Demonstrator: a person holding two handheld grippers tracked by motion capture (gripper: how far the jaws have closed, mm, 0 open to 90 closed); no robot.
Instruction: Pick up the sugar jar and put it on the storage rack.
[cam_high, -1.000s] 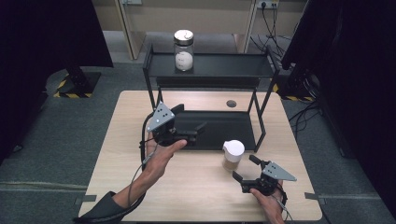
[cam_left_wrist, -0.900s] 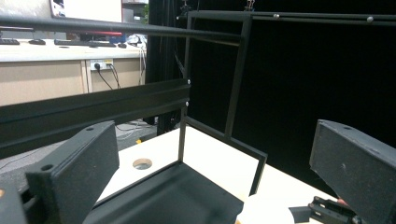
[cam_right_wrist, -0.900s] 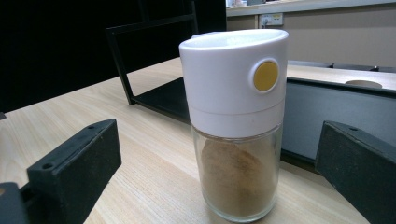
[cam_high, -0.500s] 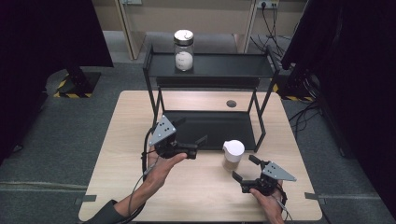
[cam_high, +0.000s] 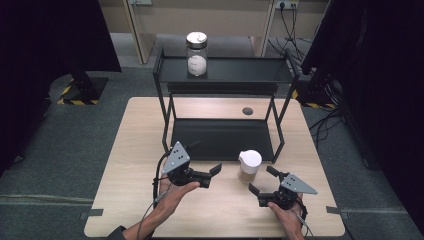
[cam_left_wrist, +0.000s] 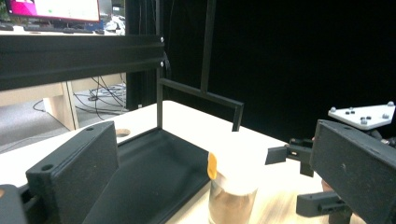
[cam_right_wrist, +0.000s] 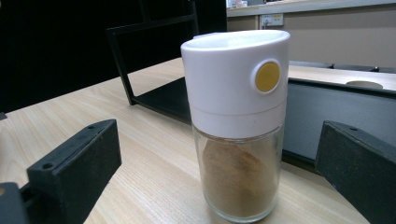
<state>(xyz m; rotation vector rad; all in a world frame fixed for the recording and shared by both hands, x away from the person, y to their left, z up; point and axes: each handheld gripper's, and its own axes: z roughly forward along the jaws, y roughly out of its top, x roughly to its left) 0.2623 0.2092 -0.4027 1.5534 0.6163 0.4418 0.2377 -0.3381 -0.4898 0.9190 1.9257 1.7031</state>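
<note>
Jar (cam_high: 248, 166) with brown powder stands low in the middle of the frame, between left gripper (cam_high: 212, 173) and right gripper (cam_high: 262, 180), both wide apart.

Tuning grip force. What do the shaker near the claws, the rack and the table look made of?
Spice shaker: clear glossy body, likely glass, since brown powder shows through; white cap looks like smooth plastic, with a yellow button.
Rack: matte black, thin square bars and flat shelves, probably painted metal.
Table: pale top with wood grain; solid wood or laminate can't be told.
</note>
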